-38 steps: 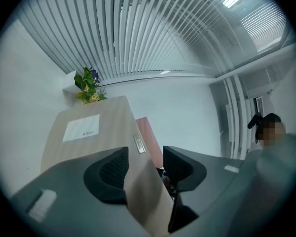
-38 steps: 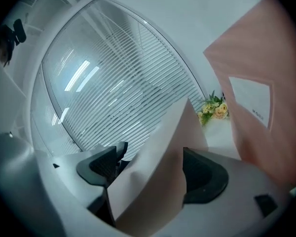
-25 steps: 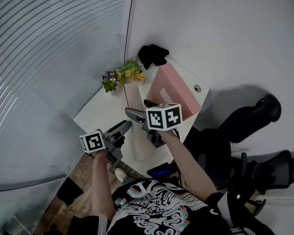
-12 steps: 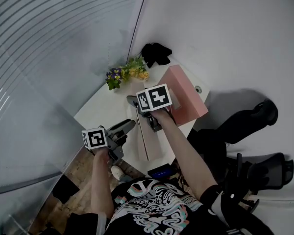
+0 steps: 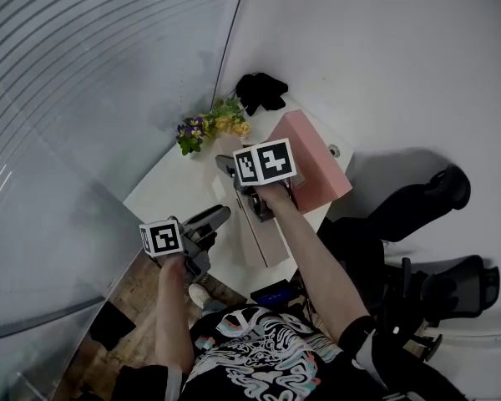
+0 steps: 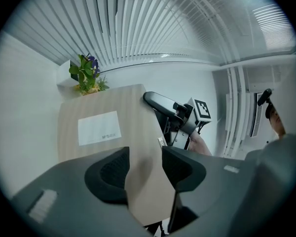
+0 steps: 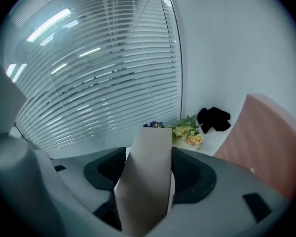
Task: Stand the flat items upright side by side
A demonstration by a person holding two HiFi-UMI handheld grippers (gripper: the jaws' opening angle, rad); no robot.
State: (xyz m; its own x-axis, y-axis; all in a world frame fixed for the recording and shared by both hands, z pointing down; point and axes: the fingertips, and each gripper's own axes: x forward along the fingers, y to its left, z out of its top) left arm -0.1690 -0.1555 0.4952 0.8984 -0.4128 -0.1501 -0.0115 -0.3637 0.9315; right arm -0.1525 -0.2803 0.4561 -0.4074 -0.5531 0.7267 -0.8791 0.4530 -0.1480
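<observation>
A flat beige item (image 5: 265, 239) with a white label (image 6: 99, 127) stands on edge on the white table (image 5: 171, 192). My left gripper (image 5: 210, 221) is shut on its near lower end, a pad on each face. My right gripper (image 5: 244, 192) reaches down over the top edge; its jaws have just been closing, and in the right gripper view the beige item (image 7: 148, 172) fills the gap between both pads. The left gripper view shows the right gripper (image 6: 162, 116) at the far edge. A pink box (image 5: 307, 161) stands upright just right of the beige item.
A small bunch of flowers (image 5: 210, 127) and a black bundle (image 5: 262, 91) sit at the table's back corner against the wall and blinds. Black office chairs (image 5: 438, 197) stand right of the table. A small device with a blue screen (image 5: 275, 293) lies below the table's front edge.
The beige item has gone from leaning back, its broad face up, to standing on edge. My right gripper moved up over its top edge and its jaws narrowed. The left gripper stayed put.
</observation>
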